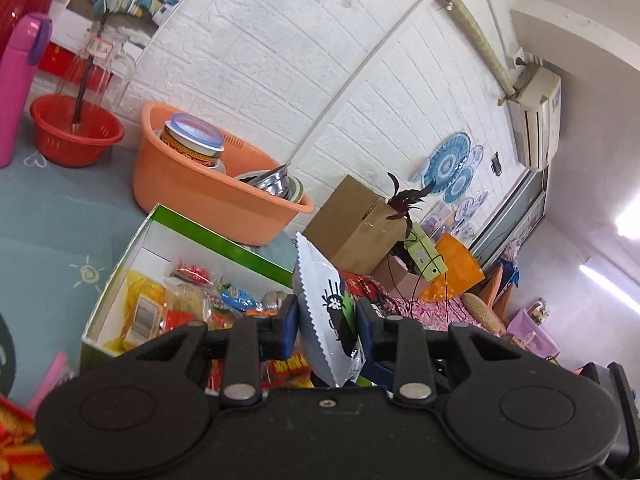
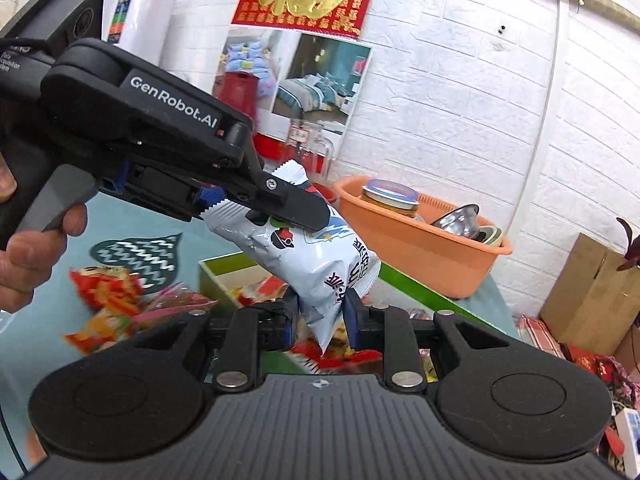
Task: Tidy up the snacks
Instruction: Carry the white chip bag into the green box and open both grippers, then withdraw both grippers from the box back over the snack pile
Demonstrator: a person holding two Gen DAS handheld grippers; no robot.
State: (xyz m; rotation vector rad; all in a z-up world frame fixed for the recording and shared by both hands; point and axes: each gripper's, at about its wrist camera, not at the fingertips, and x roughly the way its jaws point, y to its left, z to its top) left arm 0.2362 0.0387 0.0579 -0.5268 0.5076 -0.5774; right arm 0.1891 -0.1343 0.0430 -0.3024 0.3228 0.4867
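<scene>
Both grippers hold one pale blue snack bag (image 2: 316, 252) in the air above the green-rimmed snack box (image 2: 224, 270) at lower centre. The left gripper (image 1: 326, 322) has its fingers clamped on the bag's serrated upper end; the right gripper (image 2: 320, 314) pinches the lower end. An orange basin (image 2: 420, 252) stands behind on the tabletop (image 1: 48, 224).

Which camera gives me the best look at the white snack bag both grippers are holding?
Right wrist view: the white snack bag shows nearly whole, printed face out, with the left gripper clamping its upper end and the right gripper its lower end. Left wrist view shows only an edge-on slice.
</scene>
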